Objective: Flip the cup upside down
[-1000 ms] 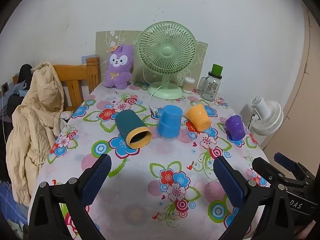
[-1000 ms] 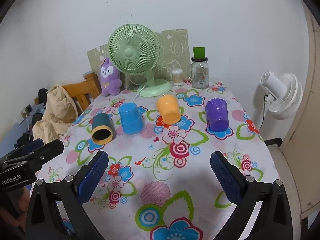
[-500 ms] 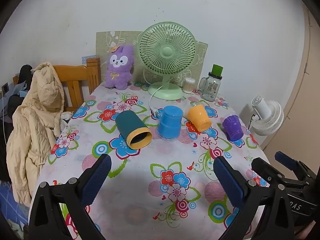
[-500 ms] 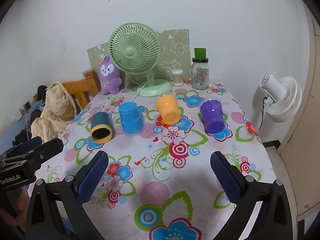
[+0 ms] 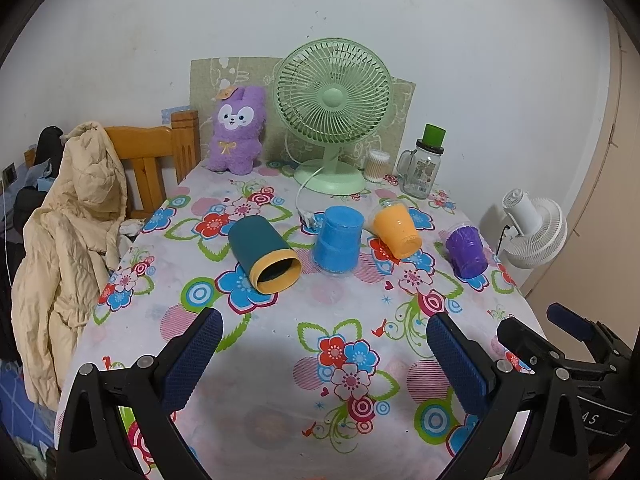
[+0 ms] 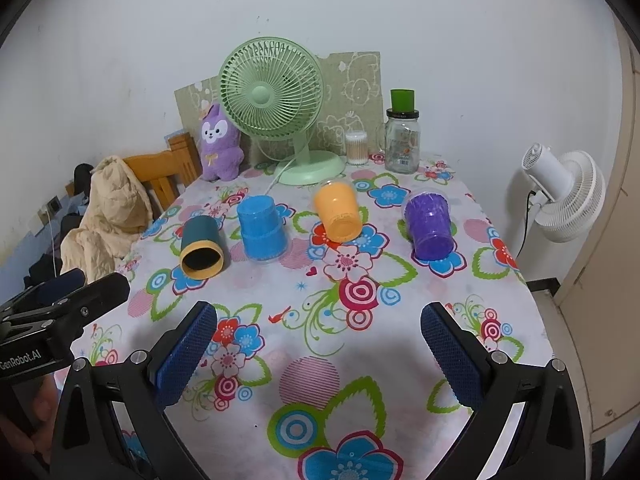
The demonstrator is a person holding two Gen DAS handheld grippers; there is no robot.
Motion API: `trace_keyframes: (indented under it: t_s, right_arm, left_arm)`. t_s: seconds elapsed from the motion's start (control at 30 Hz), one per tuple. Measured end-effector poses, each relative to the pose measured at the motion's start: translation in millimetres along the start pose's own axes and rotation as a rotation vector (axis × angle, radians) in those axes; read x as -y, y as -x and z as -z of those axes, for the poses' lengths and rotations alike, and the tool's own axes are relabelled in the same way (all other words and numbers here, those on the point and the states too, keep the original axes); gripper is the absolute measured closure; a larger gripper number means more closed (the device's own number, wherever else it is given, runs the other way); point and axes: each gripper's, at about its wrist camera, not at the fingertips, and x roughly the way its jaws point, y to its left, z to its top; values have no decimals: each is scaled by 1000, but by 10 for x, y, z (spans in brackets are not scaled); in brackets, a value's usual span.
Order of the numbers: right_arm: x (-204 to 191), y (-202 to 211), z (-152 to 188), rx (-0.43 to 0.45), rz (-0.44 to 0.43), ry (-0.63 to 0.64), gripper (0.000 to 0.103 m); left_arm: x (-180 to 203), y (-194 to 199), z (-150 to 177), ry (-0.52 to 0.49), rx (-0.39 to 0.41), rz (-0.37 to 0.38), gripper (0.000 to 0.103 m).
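Note:
Several cups sit in a row on the flowered tablecloth (image 5: pixel 280 360). A dark teal cup (image 5: pixel 262 252) with a yellow rim lies on its side, mouth toward me; it also shows in the right wrist view (image 6: pixel 201 248). A blue cup (image 5: pixel 338 238) stands upside down. An orange cup (image 5: pixel 397 230) and a purple cup (image 5: pixel 466 247) lean tilted, rims down. My left gripper (image 5: pixel 320 344) is open and empty, well short of the cups. My right gripper (image 6: pixel 318 338) is open and empty above the near tablecloth (image 6: pixel 320 380).
A green desk fan (image 5: pixel 332 120), a purple plush toy (image 5: pixel 236 136), a cotton-swab jar (image 5: pixel 378 166) and a glass jar with a green lid (image 5: pixel 424 164) stand along the back. A wooden chair with a beige coat (image 5: pixel 68 216) is left. A white floor fan (image 6: pixel 568 196) is right.
Both grippers have drifted slightly, so the cups sit a little differently in view. Nothing on the table has moved and both grippers stay open.

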Motion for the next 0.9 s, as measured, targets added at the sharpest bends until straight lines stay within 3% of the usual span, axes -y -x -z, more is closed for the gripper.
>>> trace_keyframes:
  t_s: [0.9]
  right_arm:
    - [20,-102,17,-36,6,-10,0]
  left_arm:
    - [-41,-64,46,7,-17,2,0]
